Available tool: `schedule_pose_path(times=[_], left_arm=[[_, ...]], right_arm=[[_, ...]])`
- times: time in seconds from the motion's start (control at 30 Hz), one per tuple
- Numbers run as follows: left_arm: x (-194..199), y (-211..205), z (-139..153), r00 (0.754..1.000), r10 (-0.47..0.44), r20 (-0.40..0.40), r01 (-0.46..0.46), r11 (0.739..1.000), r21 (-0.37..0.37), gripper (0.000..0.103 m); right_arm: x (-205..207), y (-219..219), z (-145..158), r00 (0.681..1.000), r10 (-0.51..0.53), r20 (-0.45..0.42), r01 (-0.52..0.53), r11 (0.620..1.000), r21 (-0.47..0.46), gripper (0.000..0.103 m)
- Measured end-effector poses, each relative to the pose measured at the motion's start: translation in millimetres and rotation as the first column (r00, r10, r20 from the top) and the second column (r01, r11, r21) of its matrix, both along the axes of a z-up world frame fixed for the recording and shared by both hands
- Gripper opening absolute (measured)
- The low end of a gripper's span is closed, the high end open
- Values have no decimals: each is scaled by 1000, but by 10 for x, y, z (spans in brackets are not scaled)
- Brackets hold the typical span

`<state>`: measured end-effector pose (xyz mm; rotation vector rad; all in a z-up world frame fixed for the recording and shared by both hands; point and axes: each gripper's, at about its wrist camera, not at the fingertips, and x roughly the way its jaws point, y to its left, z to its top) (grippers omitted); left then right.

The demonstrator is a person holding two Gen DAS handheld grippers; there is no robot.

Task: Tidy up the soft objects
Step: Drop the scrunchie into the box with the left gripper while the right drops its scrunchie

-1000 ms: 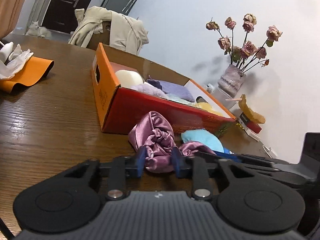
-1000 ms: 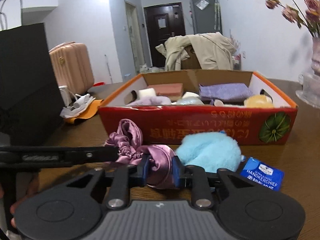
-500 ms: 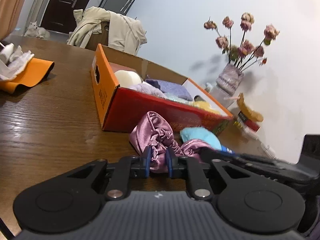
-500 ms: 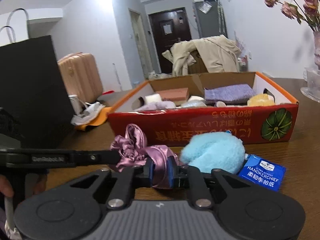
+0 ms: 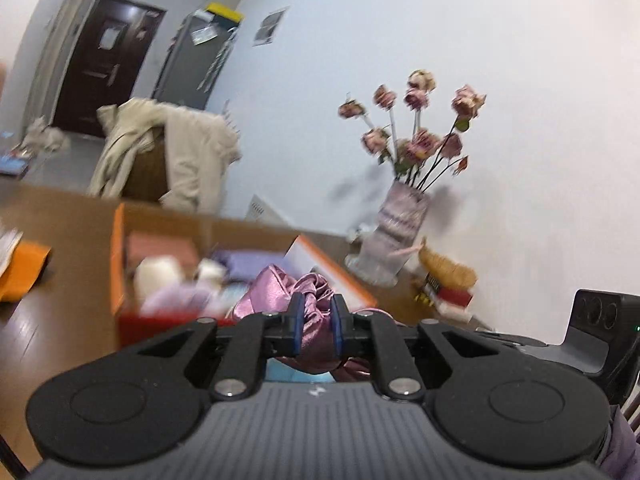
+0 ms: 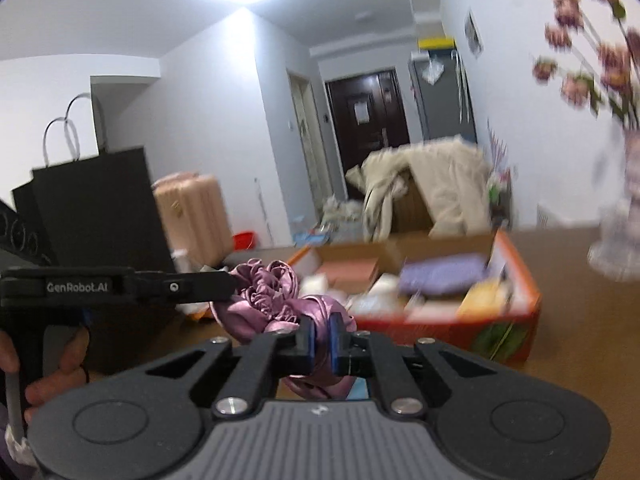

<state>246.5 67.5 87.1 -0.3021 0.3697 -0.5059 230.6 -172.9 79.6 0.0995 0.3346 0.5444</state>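
A pink satin scrunchie [image 5: 280, 286] is held off the table by both grippers. My left gripper [image 5: 315, 322] is shut on one end of it. My right gripper [image 6: 320, 340] is shut on the other end [image 6: 264, 296]. The left gripper also shows from the side in the right wrist view [image 6: 120, 286]. The scrunchie hangs in front of the open orange box [image 5: 118, 248] [image 6: 520, 280], which holds several soft things: a white roll [image 5: 156, 276], a purple cloth [image 6: 440, 276] and a yellow piece [image 6: 482, 300]. A light blue puff [image 5: 292, 374] lies below my left gripper, mostly hidden.
A vase of dried roses [image 5: 400, 232] stands at the table's far right by the wall. A chair with a beige coat [image 5: 176, 156] is behind the box. A black paper bag [image 6: 96, 208] stands at the left. An orange cloth [image 5: 22, 276] lies at far left.
Both grippers closed on the scrunchie and have lifted it off the table toward the box. Both views now look higher and are blurred by motion.
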Motion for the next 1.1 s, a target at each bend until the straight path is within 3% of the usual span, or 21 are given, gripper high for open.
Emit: schedule_pose_path(times=[0.1, 0.2, 0.37, 0.43, 0.5, 0.57, 0.63, 0.7, 0.77, 0.8, 0.93, 1.03, 1.1], left_arm=[[472, -185, 136, 1000, -10, 5, 10, 1000, 1, 14], [1077, -311, 72, 997, 12, -70, -14, 1000, -23, 14], [1884, -385, -328, 968, 78, -240, -85, 996, -21, 14], [2069, -405, -506, 948, 132, -291, -132, 991, 19, 15], [2124, -419, -621, 943, 127, -308, -114, 992, 62, 17], [2122, -432, -672, 942, 105, -320, -83, 993, 82, 22], [2056, -435, -635, 951, 96, -296, -68, 992, 102, 27], [1936, -447, -545, 963, 91, -255, -61, 991, 122, 27], [1796, -438, -412, 974, 79, -213, -51, 990, 134, 30], [1706, -453, -327, 980, 78, -185, -51, 988, 148, 31], [1173, -445, -31, 996, 76, -49, -64, 974, 216, 51], [721, -445, 70, 994, 109, 26, -112, 957, 268, 80], [448, -443, 81, 989, 128, 69, -143, 946, 292, 83]], right_arm=[[397, -188, 192, 1000, -1, 21, 2, 1000, -19, 7], [983, -318, 226, 999, -14, -34, 13, 1000, -24, 7], [1886, -278, -54, 985, -45, -164, 31, 996, -87, 7], [2102, -217, -194, 979, -56, -198, 31, 992, -125, 7], [2221, -118, -322, 974, -73, -215, 34, 983, -183, 8], [2276, -17, -458, 971, -106, -212, 49, 965, -259, 15], [2298, 2, -524, 968, -114, -224, 53, 964, -260, 15], [2289, -15, -491, 966, -113, -232, 57, 970, -235, 24], [2170, -36, -381, 971, -118, -208, 68, 971, -231, 40], [2100, -56, -305, 976, -123, -182, 79, 969, -235, 42], [1631, -222, 53, 988, -139, -71, 122, 971, -205, 49], [1253, -312, 249, 985, -175, 1, 172, 965, -199, 58], [948, -341, 345, 980, -194, 40, 198, 959, -204, 58]])
